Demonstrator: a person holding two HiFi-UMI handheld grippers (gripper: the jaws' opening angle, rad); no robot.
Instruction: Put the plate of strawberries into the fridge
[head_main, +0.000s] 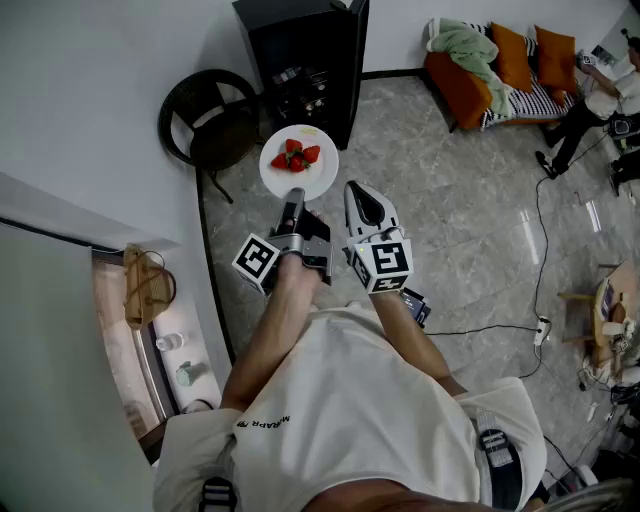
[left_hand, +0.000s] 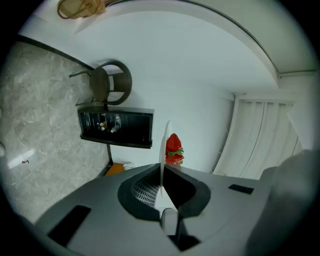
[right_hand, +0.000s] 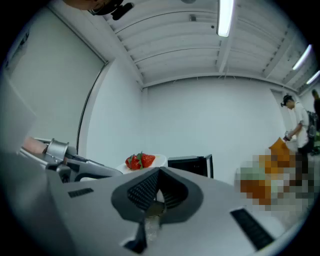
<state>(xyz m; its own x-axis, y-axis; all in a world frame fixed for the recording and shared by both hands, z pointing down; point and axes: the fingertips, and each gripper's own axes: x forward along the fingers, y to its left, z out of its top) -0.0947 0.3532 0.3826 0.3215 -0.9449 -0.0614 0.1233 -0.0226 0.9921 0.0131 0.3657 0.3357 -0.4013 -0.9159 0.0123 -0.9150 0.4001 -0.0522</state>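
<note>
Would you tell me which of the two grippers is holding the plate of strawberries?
The left gripper: its jaws are shut on the rim of the white plate. The right gripper beside it is shut and holds nothing.

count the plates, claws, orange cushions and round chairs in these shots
round white plate: 1
grey claws: 2, left claw, right claw
orange sofa cushions: 2
round dark chair: 1
total: 6
</note>
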